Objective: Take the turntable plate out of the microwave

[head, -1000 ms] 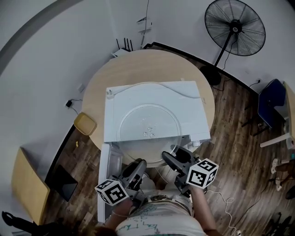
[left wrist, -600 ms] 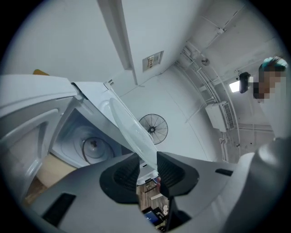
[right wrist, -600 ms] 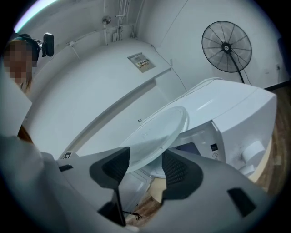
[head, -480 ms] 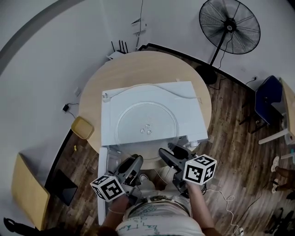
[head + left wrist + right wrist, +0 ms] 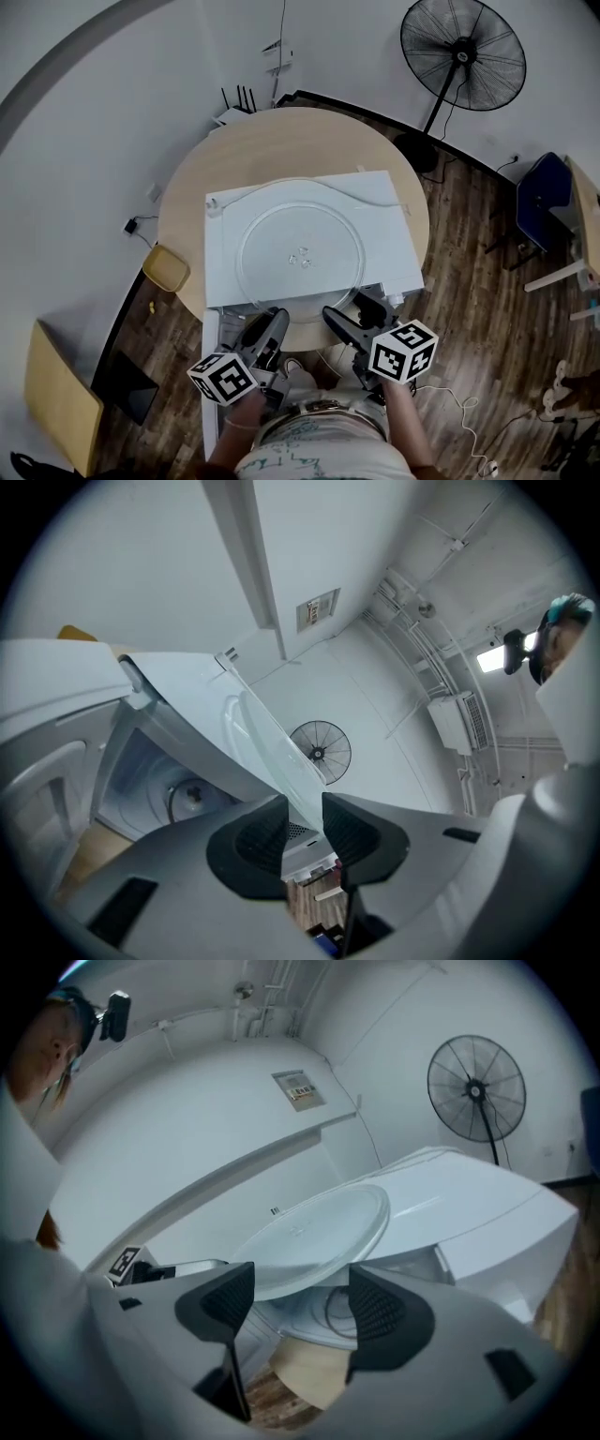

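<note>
Head view shows the glass plate (image 5: 300,253) lying over the top of the microwave (image 5: 384,202) at mid-frame, its lower rim at the front edge. It looks stiff, slick and breakable, so it is best pinched at the rim. Only the left gripper view shows the left tool (image 5: 303,822) closed on that rim. The right gripper view shows the right tool (image 5: 300,1297), its jaws just opened wide, straddling the rim without touching it.

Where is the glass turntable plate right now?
In the head view, centre frame, the glass turntable plate lies on top of the white microwave on the round table.
</note>
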`<state>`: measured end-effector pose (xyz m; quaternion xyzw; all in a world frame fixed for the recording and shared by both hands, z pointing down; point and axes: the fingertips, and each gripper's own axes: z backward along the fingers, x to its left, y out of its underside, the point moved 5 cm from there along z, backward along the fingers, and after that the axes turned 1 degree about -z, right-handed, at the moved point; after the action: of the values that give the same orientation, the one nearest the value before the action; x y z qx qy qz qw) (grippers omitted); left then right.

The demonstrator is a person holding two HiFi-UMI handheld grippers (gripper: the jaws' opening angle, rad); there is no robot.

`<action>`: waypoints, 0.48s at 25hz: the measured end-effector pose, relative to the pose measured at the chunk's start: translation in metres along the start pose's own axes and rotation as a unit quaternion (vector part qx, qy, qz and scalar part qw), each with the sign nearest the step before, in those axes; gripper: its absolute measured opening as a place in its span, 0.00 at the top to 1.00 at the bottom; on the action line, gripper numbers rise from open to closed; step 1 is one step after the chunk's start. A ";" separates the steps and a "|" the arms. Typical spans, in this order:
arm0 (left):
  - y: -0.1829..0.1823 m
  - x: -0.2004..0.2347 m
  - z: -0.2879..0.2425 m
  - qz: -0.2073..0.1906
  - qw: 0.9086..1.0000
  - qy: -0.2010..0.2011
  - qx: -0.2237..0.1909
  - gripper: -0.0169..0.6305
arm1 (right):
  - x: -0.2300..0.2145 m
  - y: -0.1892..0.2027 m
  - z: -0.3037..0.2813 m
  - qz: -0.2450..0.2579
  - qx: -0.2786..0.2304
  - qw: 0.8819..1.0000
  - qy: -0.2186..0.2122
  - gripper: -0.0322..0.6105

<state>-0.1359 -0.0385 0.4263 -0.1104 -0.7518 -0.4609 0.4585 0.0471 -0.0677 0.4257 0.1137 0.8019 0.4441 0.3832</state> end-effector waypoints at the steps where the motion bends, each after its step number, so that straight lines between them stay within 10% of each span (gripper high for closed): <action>1: -0.001 0.001 -0.001 -0.001 1.000 -0.001 -0.003 0.79 | 0.001 -0.001 0.004 0.019 -0.009 1.000 0.008 0.50; 7: -0.004 0.004 0.003 -0.046 0.998 -0.033 -0.006 0.69 | 0.009 0.001 0.023 0.116 -0.030 0.991 0.051 0.50; 12: -0.006 -0.006 0.026 -0.196 0.975 -0.100 -0.010 0.57 | 0.012 -0.001 0.024 0.176 -0.028 0.982 0.063 0.50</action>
<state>-0.1507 -0.0197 0.4139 -0.0106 -0.7963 -0.5359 0.2804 0.0561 -0.0472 0.4118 0.2138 0.7791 0.5335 0.2505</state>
